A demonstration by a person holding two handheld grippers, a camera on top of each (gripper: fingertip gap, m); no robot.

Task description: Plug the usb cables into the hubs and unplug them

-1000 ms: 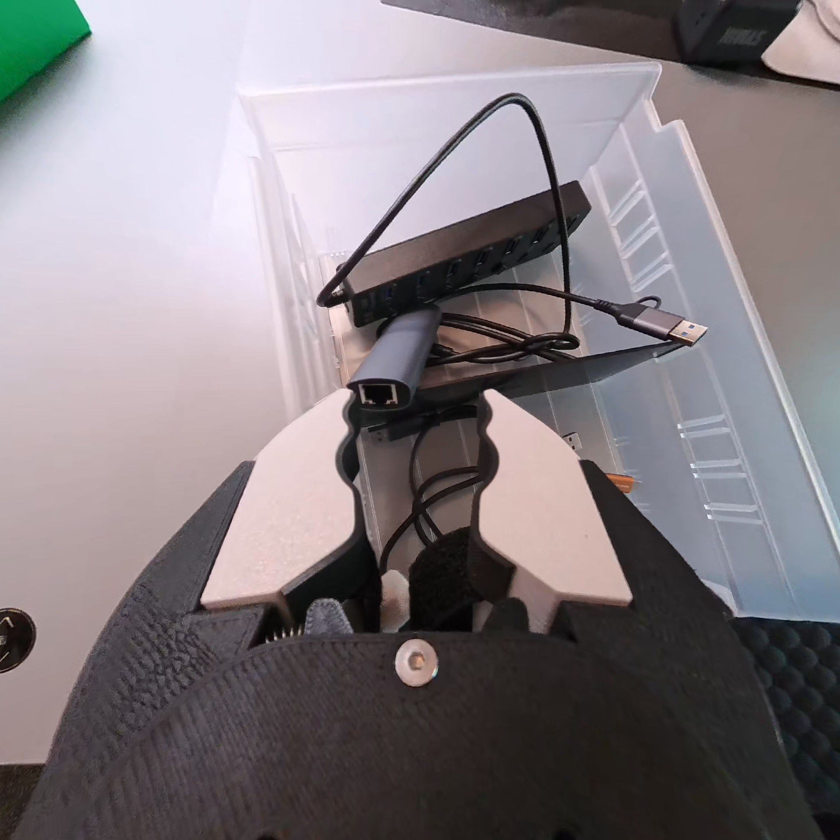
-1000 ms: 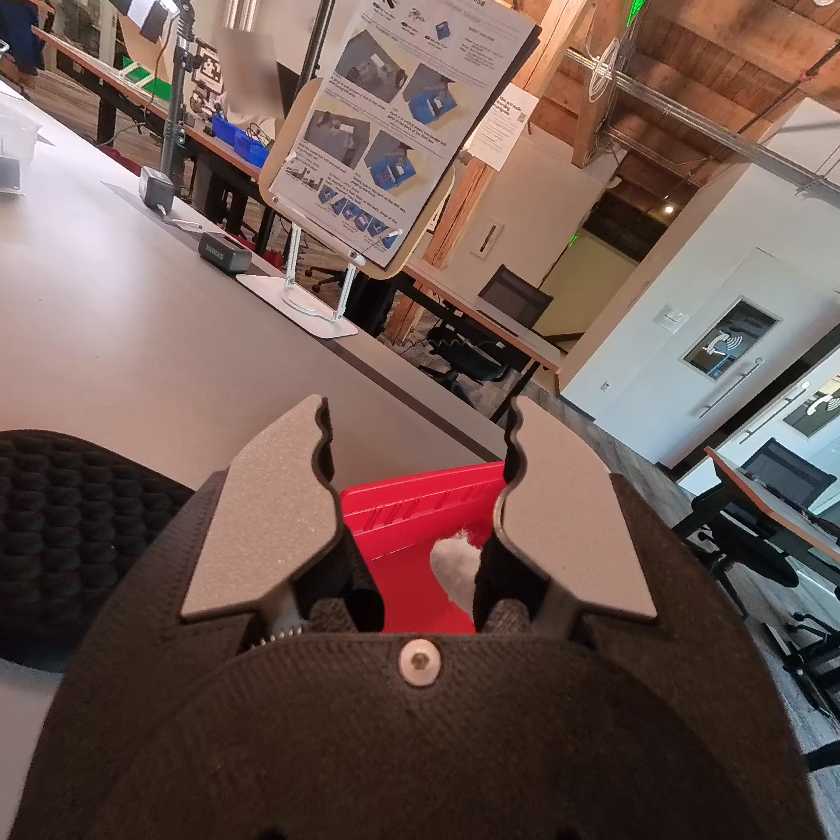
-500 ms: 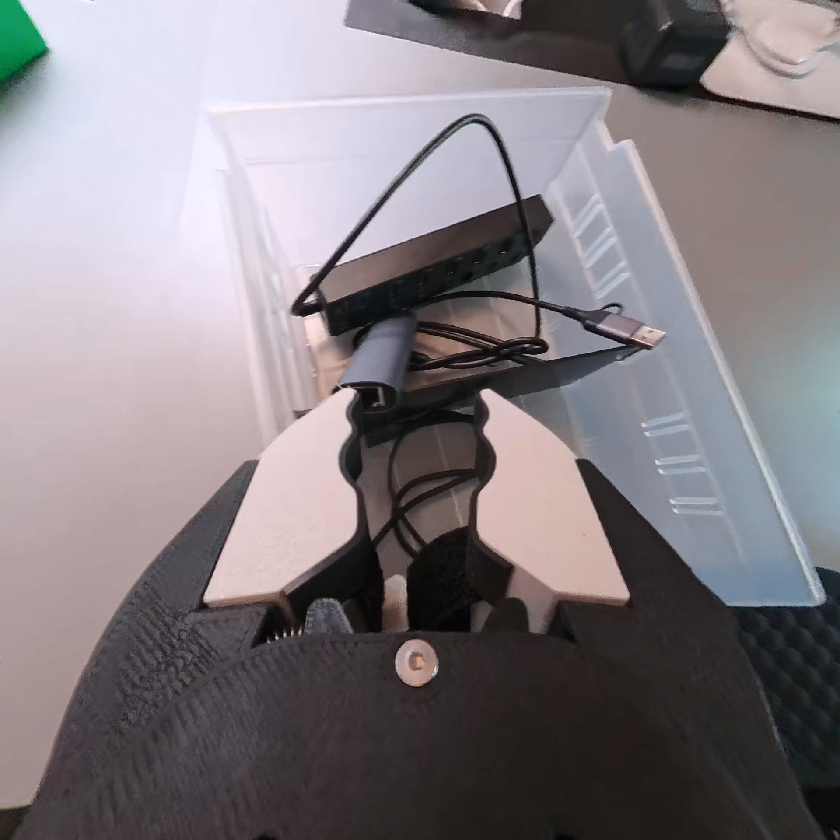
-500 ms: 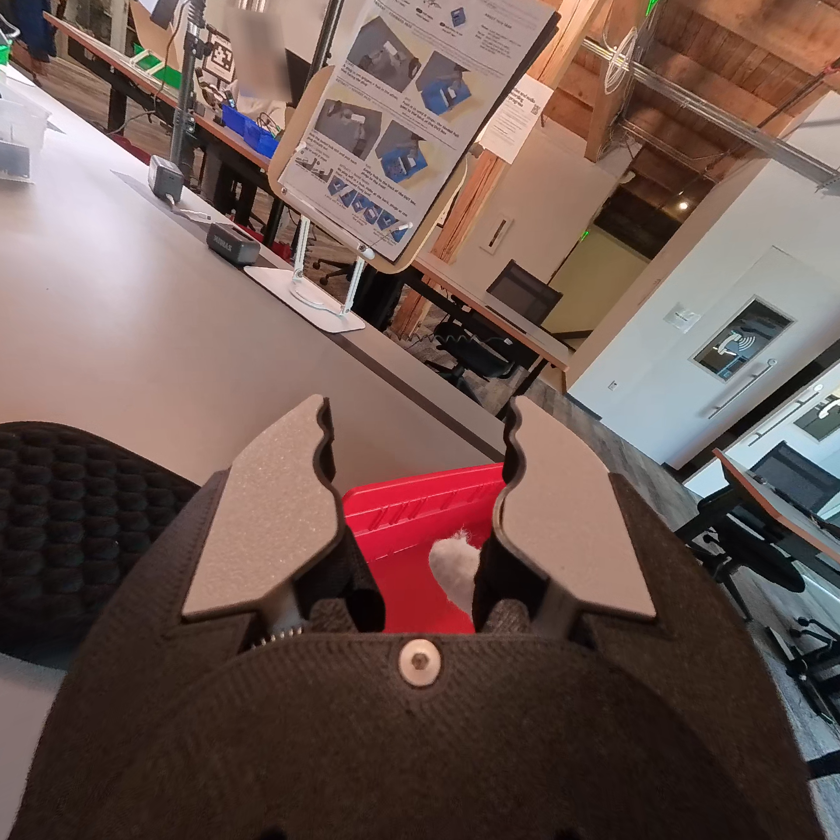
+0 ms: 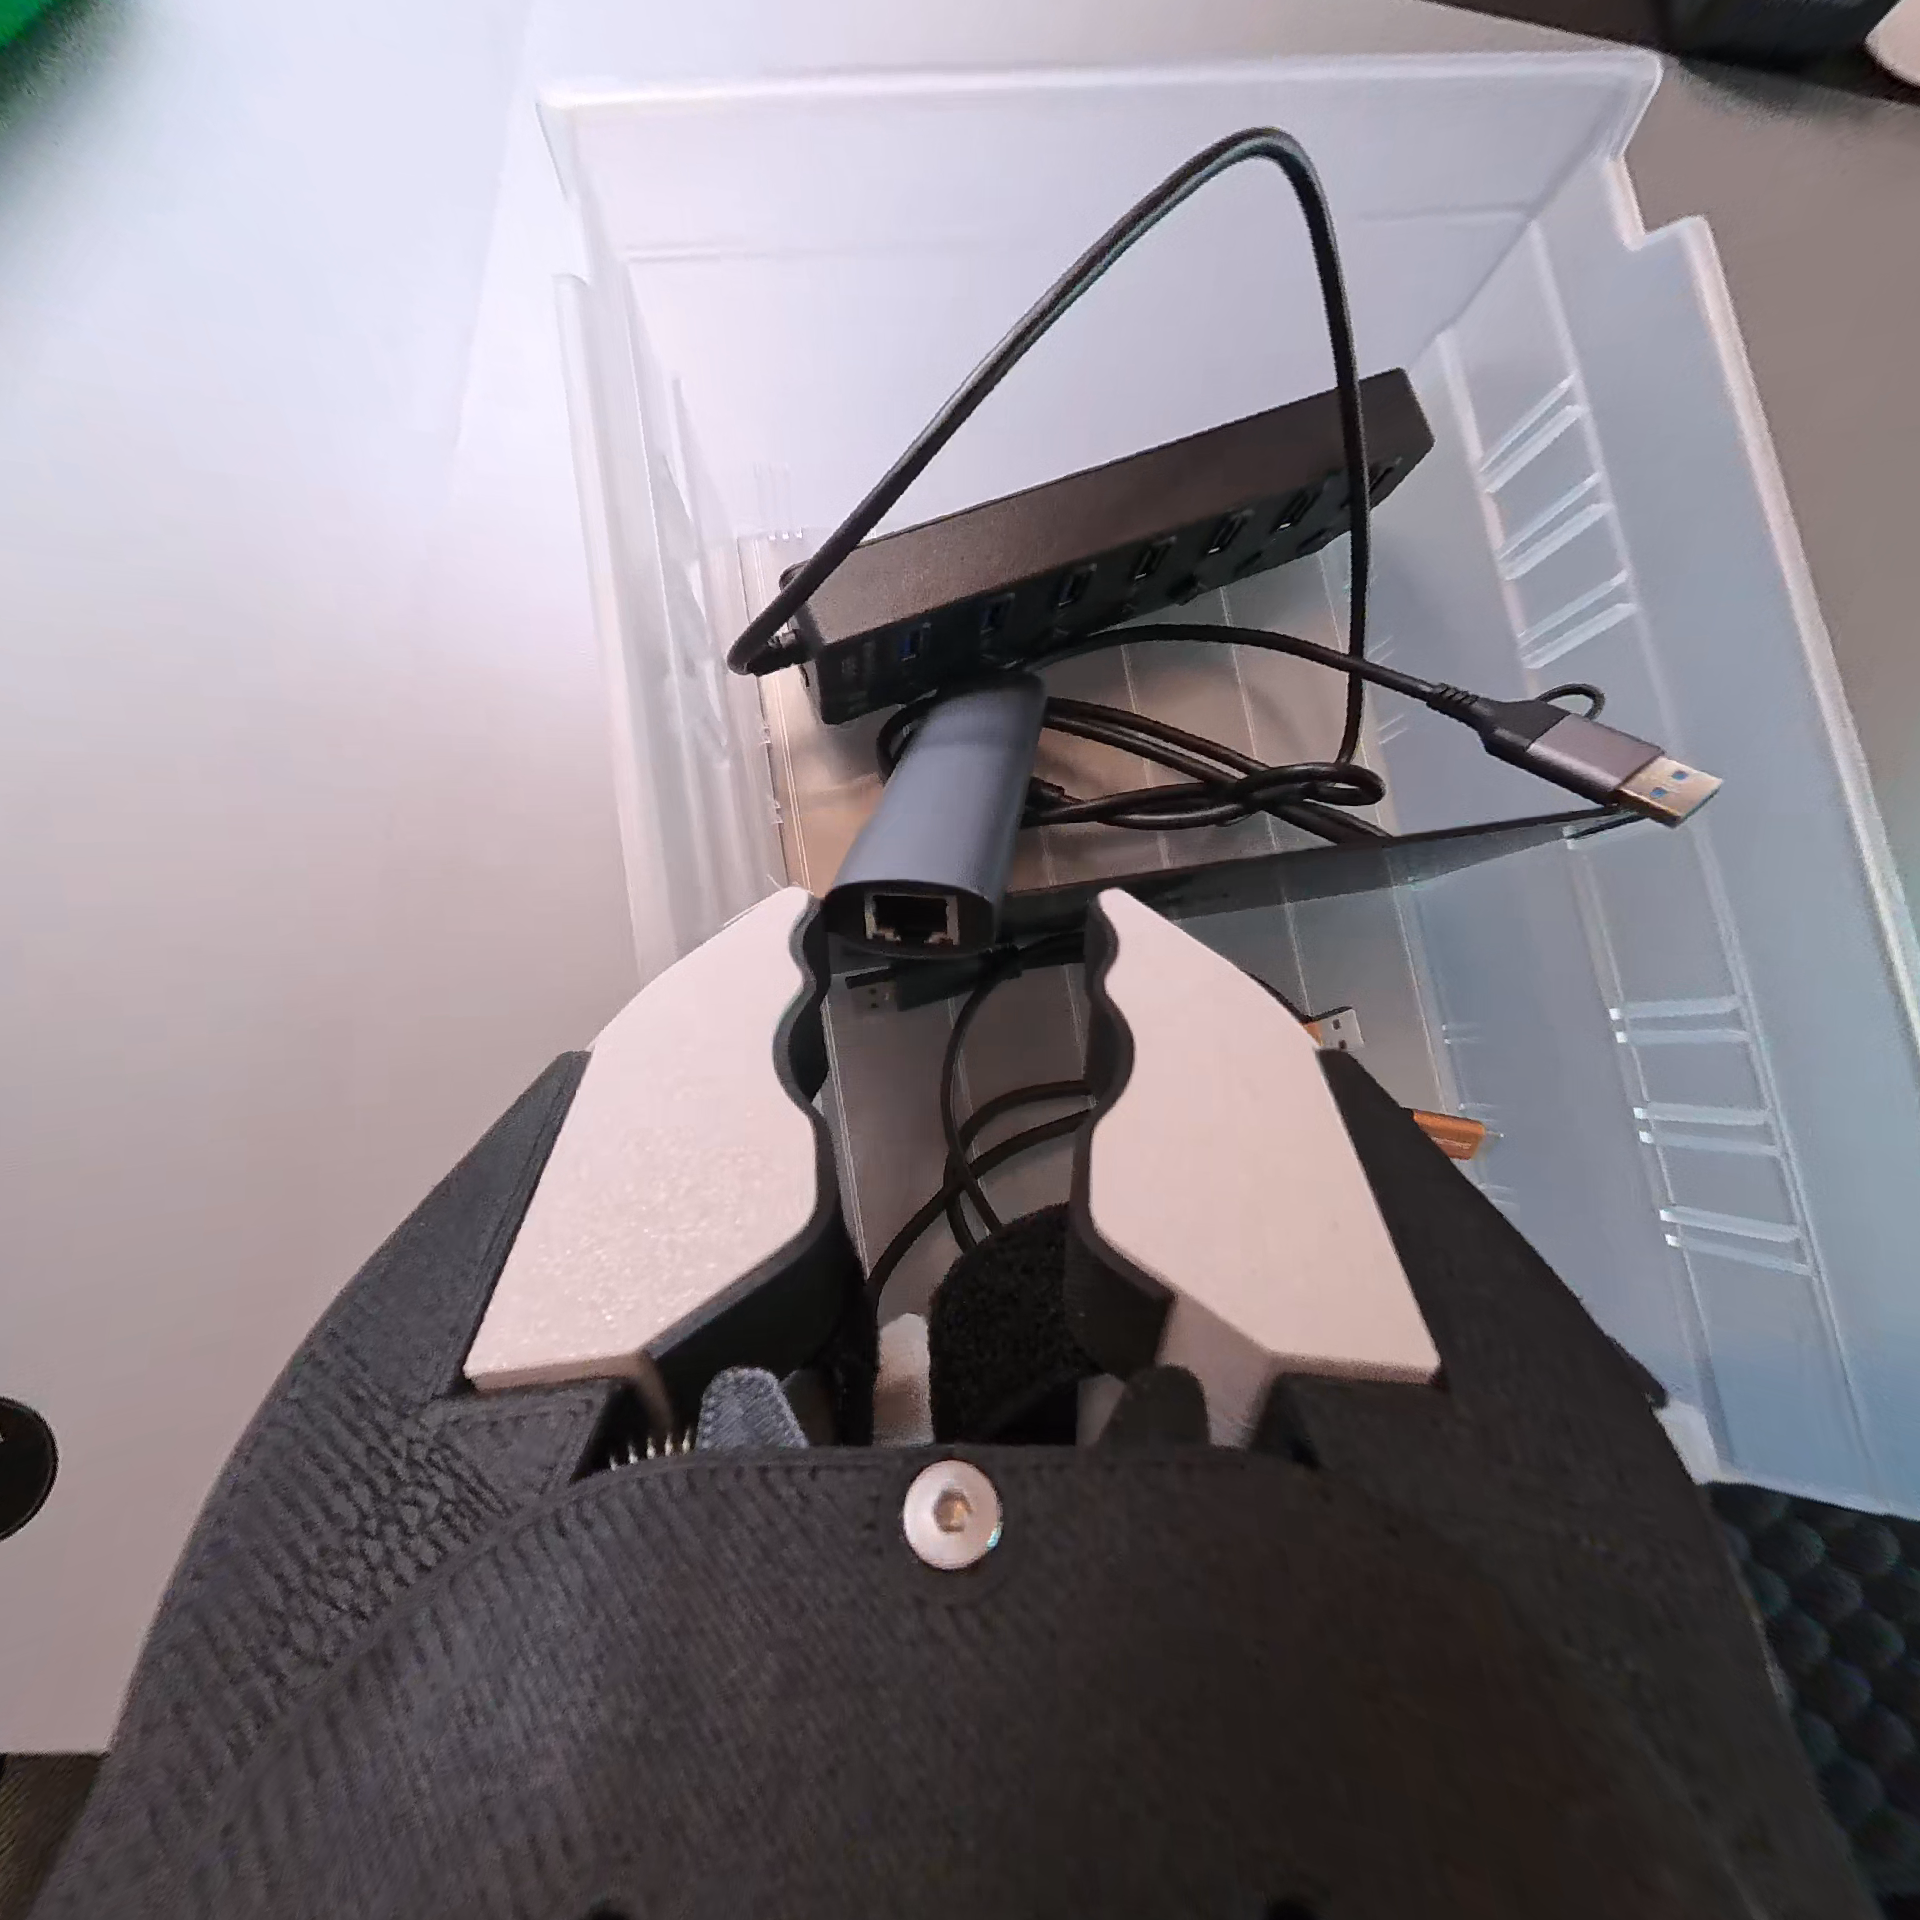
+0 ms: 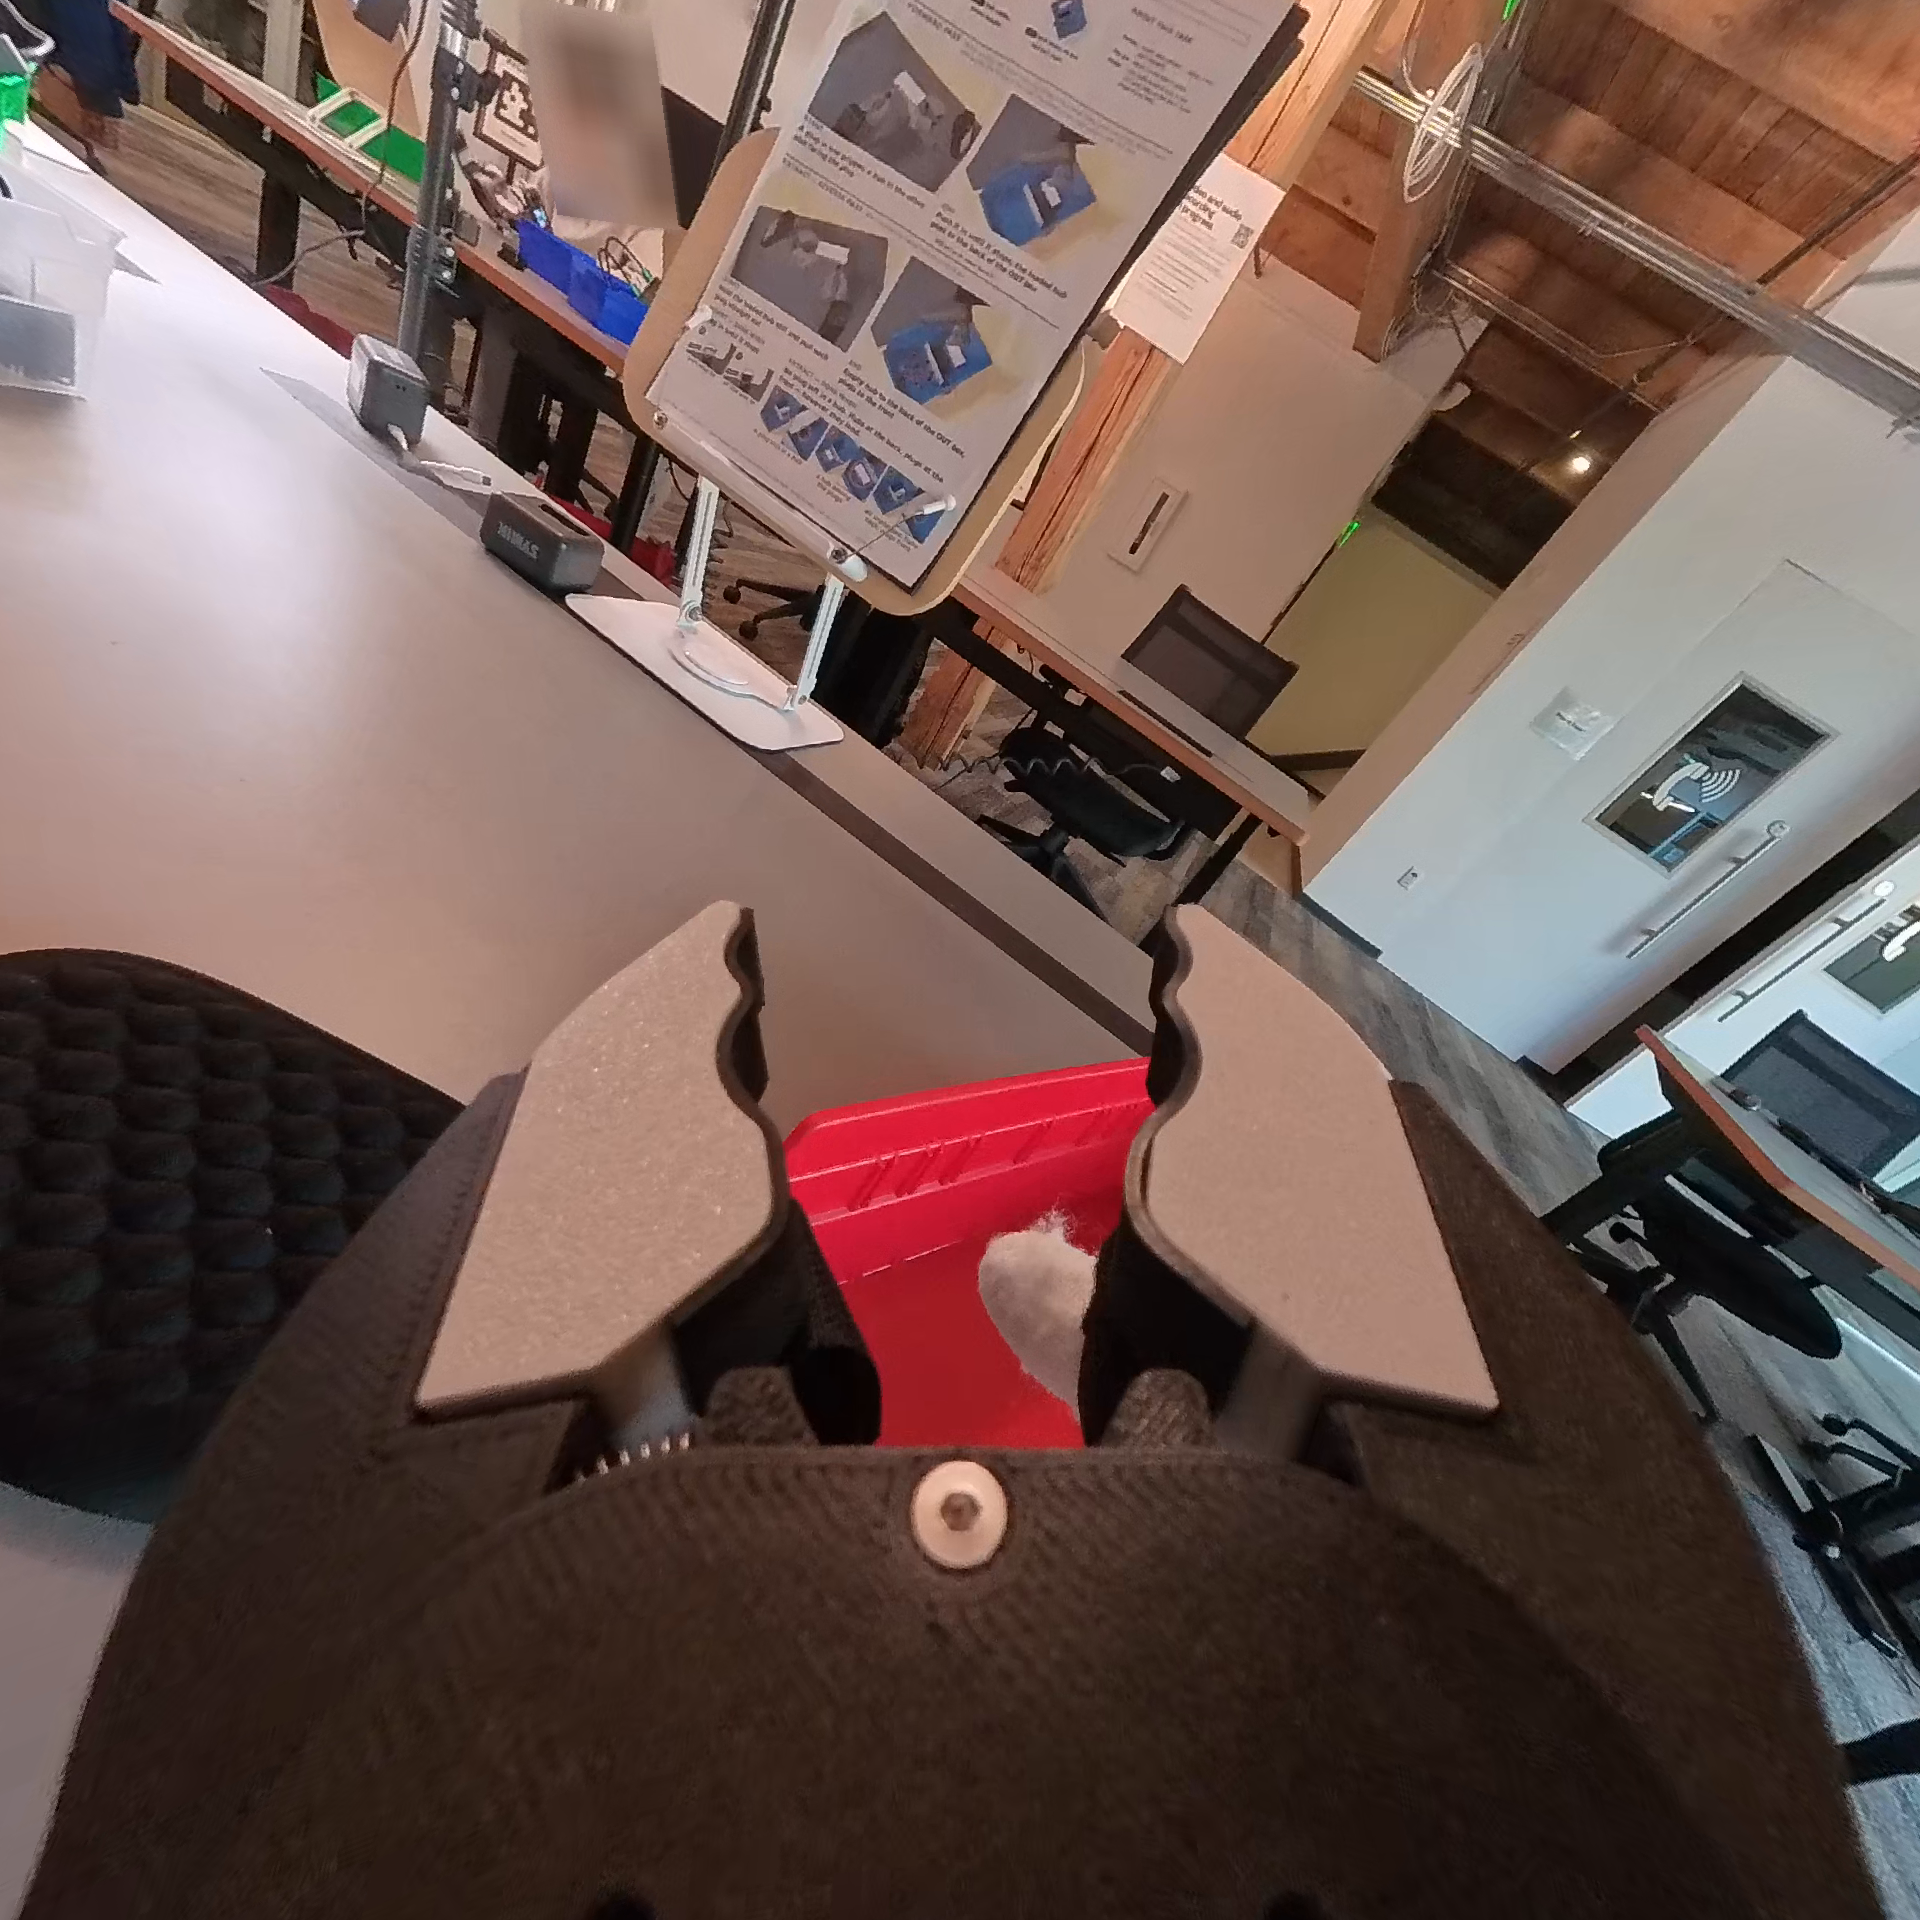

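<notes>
Left wrist view: left gripper (image 5: 951, 920) spread wide, pinching nothing, poised over the near end of a clear frosted plastic bin (image 5: 1704, 727) on a pale grey table (image 5: 260, 623). Grey metal adapter with a network socket (image 5: 940, 821) sits just ahead of the left fingertip, socket end facing the camera; contact with the fingertip can't be told from this angle. Past the adapter, a long black multi-port USB hub (image 5: 1122, 540) lies slantwise across the bin. Thin black cable (image 5: 1330, 343) arches up over the hub from its left end. Braided cable with a grey-shelled USB-A plug (image 5: 1605, 764) ends ahead and right of the claw, plug free, not in any port. More black cable loops lie on the bin floor between and behind the fingers. Black honeycomb foam mat (image 5: 1849, 1621) at the lower right.

Right wrist view: right gripper (image 6: 951, 966) also spread, empty, well apart from the clear bin, tilted up toward the room. Red plastic bin (image 6: 977, 1153) just below and between its fingers, a white fluffy wad (image 6: 1039, 1278) inside. Same black mat to its left. Farther ahead-left on the table, an instruction sheet on a stand (image 6: 935, 270) and a small dark grey box (image 6: 540, 545).
</notes>
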